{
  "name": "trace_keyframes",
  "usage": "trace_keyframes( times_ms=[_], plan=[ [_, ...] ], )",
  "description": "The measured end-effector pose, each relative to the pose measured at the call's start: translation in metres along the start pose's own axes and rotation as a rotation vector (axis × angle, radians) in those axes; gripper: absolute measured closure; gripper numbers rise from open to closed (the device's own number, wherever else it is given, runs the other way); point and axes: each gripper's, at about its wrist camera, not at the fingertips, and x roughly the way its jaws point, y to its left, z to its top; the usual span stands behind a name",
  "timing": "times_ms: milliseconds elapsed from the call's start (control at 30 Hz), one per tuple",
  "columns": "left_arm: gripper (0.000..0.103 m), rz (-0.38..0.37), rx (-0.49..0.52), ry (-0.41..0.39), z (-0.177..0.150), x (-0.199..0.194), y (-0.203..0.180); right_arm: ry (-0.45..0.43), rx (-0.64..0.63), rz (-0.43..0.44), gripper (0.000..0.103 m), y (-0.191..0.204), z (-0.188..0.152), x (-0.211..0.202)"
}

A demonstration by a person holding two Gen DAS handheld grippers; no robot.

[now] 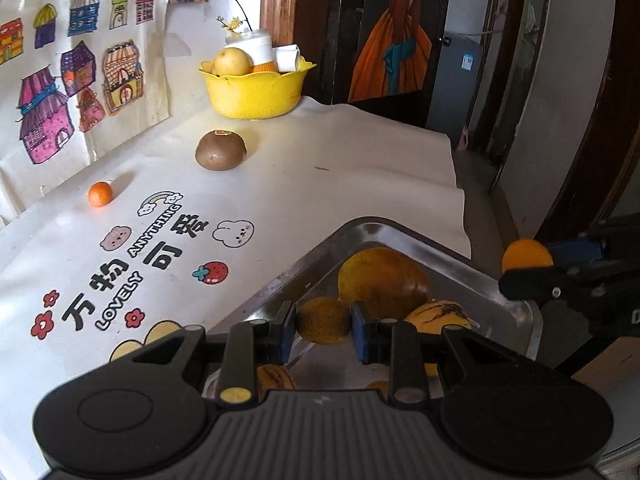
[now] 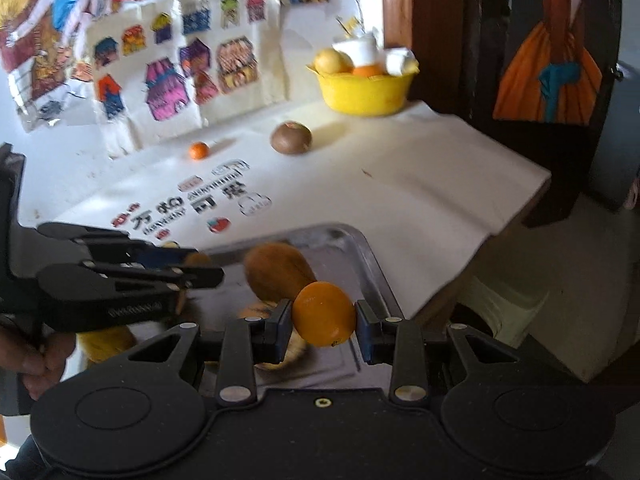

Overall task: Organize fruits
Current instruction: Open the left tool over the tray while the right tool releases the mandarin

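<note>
The landmark is the metal tray [image 1: 472,276] at the near edge of the white printed tablecloth [image 1: 320,184]. Above its near left part, the left gripper [image 1: 323,322] holds a small dull-orange fruit [image 1: 323,320] squarely between its blue pads, the jaws narrowed onto it on both sides. Above the tray's right side, the right gripper [image 2: 323,316] clamps a bright orange fruit [image 2: 324,314] the same way, pads pressing either flank, the fruit tilted a little. In the left wrist view that gripper shows from the side at the tray's right rim, its fruit poking out above the finger.

Inside the tray lie a large brown-yellow mango-like fruit [image 1: 384,280] towards the far corner and a yellow, dark-streaked fruit [image 1: 440,316] nearer; more yellow fruit sits partly hidden under the left gripper.

Beyond the tray, well apart on the cloth, rest a brown round fruit [image 1: 221,149] and a tiny orange one [image 1: 100,193]. Farthest from the tray stands a yellow bowl [image 1: 256,92] with fruit and white containers.
</note>
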Motion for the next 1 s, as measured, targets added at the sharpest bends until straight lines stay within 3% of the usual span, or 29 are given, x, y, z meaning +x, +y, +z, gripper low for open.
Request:
trace_keyframes(
  times_ms=[467,1000],
  plan=[
    [0.071,0.016,0.017,0.068,-0.004,0.028,-0.003,0.064,0.027,0.014,0.068,-0.011,-0.009,0.033],
    [0.070,0.026,0.036,0.077,-0.005,0.033,-0.005,0.111,0.031,0.013,0.067,-0.009,-0.019,0.042]
  ],
)
